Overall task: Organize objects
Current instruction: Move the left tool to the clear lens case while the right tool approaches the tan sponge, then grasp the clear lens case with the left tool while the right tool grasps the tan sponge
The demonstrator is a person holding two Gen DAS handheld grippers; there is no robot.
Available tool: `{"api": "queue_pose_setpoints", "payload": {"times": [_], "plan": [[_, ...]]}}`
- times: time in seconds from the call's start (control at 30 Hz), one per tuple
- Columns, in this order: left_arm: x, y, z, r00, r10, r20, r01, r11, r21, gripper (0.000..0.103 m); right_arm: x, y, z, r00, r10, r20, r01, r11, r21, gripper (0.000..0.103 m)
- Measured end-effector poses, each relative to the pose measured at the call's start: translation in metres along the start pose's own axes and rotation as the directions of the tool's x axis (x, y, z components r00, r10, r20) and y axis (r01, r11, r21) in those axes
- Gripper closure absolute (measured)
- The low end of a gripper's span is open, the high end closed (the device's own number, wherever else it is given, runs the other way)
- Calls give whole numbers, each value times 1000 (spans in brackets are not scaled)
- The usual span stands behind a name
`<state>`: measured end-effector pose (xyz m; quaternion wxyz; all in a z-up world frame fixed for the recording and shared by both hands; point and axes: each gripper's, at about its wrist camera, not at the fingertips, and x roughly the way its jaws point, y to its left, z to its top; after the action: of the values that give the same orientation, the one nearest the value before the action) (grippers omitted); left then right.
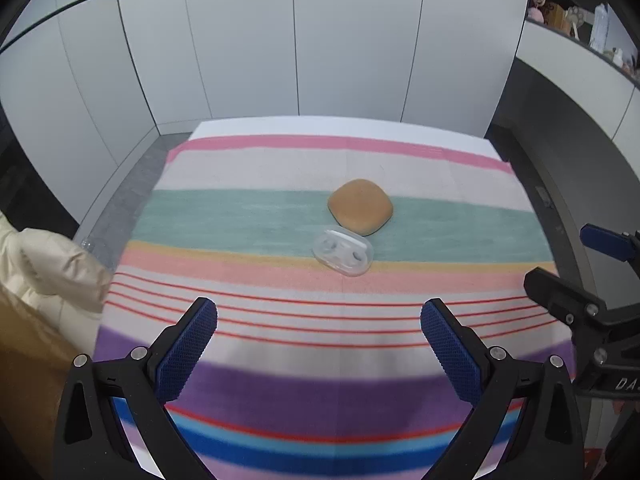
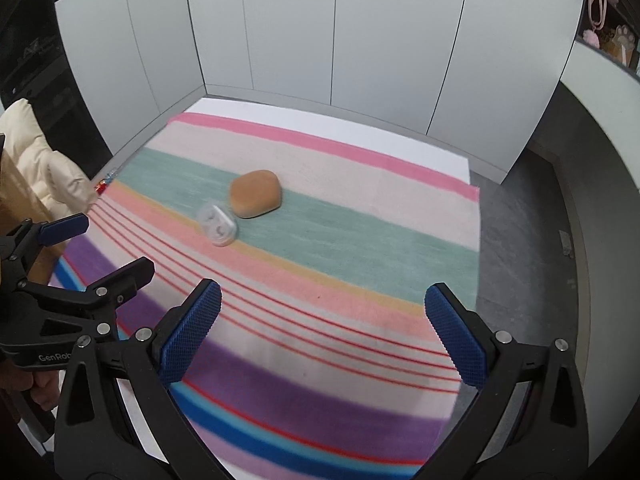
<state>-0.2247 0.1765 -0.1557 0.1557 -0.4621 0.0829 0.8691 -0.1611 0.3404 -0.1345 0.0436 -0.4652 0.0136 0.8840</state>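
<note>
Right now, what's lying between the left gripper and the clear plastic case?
Nothing: in the left wrist view only bare striped cloth separates the open left gripper from the clear case.

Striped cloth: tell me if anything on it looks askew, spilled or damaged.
Nothing is spilled or visibly damaged. The clear plastic case lies at a slant to the stripes, close against the tan rounded case; whether they touch is unclear. Both grippers are open and holding nothing.

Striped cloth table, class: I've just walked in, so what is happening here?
A person holds two grippers above the striped cloth. The left gripper and right gripper are both open and empty. A tan cushion-shaped object and a clear plastic case lie side by side mid-cloth, untouched. Nothing has been grasped yet.
</note>
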Motion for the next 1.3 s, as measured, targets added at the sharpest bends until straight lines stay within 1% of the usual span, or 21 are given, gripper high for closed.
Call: {"api": "queue_pose_setpoints", "payload": {"times": [0.07, 0.1, 0.13, 0.17, 0.3, 0.43, 0.5, 0.57, 0.6, 0.63, 0.67, 0.73, 0.77, 0.87, 0.93, 1.0, 1.03, 1.13, 1.2, 1.23, 1.3], "plan": [[16, -4, 2, 1000, -19, -9, 20, 1000, 14, 1, 17, -3, -2, 1000, 14, -15, -14, 1000, 9, 0], [23, -5, 2, 1000, -15, -15, 15, 1000, 22, 2, 25, -3, -3, 1000, 16, -26, -16, 1000, 7, 1], [30, -7, 2, 1000, -7, -22, 8, 1000, 29, 2, 33, -3, -4, 999, 16, -40, -16, 1000, 2, 5], [37, -8, 1, 1000, -6, -28, 7, 1000, 28, 2, 42, -4, -4, 999, 17, -51, -17, 1000, -4, 6], [59, -8, 7, 999, -28, -32, 29, 1000, 9, 2, 63, -10, -4, 998, 15, -63, -14, 1000, 11, 6], [77, -10, 15, 999, -18, -34, 19, 999, 26, 3, 81, -17, -1, 997, 16, -76, -14, 999, 34, 6], [88, -12, 20, 999, -30, -35, 32, 999, 44, 10, 90, -15, 1, 997, 20, -79, -18, 999, 31, 6], [98, -11, 21, 998, -35, -44, 37, 998, 51, 14, 95, -14, 3, 997, 25, -75, -23, 999, 26, 6], [103, -10, 21, 997, -50, -53, 52, 998, 47, 20, 98, -13, 4, 997, 27, -71, -25, 999, 21, 6], [107, -9, 20, 996, -60, -63, 63, 997, 45, 23, 100, -10, 5, 997, 25, -68, -24, 1000, 15, 6], [105, -8, 20, 998, -48, -38, 50, 997, 59, 29, 103, -7, 6, 997, 26, -68, -25, 1000, 9, 6], [105, -5, 20, 998, -57, -24, 59, 995, 78, 42, 110, -2, 8, 996, 41, -75, -40, 999, 11, 6], [104, -1, 20, 998, -55, -17, 56, 995, 79, 45, 112, -1, 9, 996, 51, -75, -50, 999, 18, 6], [103, 14, 20, 999, -37, -21, 38, 998, 44, 45, 118, 5, 15, 994, 91, -68, -88, 995, 44, 6], [101, 24, 20, 1000, -9, -11, 9, 999, 37, 45, 123, 16, 20, 994, 93, -51, -91, 995, 27, 6], [100, 36, 20, 999, 33, -9, -32, 999, 25, 46, 130, 24, 25, 992, 114, -49, -112, 993, 30, 6], [99, 42, 20, 999, 39, -14, -38, 999, 15, 46, 134, 29, 28, 991, 122, -49, -121, 992, 31, 6], [101, 58, 19, 998, 48, -33, -48, 999, -10, 46, 145, 42, 38, 992, 121, -35, -120, 993, 22, 6], [101, 65, 19, 997, 67, -34, -68, 997, -21, 46, 153, 48, 45, 993, 114, -31, -113, 993, 20, 6], [101, 67, 19, 997, 74, -38, -75, 997, -27, 46, 158, 51, 48, 993, 116, -34, -115, 993, 18, 8], [101, 70, 19, 996, 77, -43, -79, 996, -39, 46, 163, 58, 53, 995, 93, -25, -93, 996, -17, 19]]}}
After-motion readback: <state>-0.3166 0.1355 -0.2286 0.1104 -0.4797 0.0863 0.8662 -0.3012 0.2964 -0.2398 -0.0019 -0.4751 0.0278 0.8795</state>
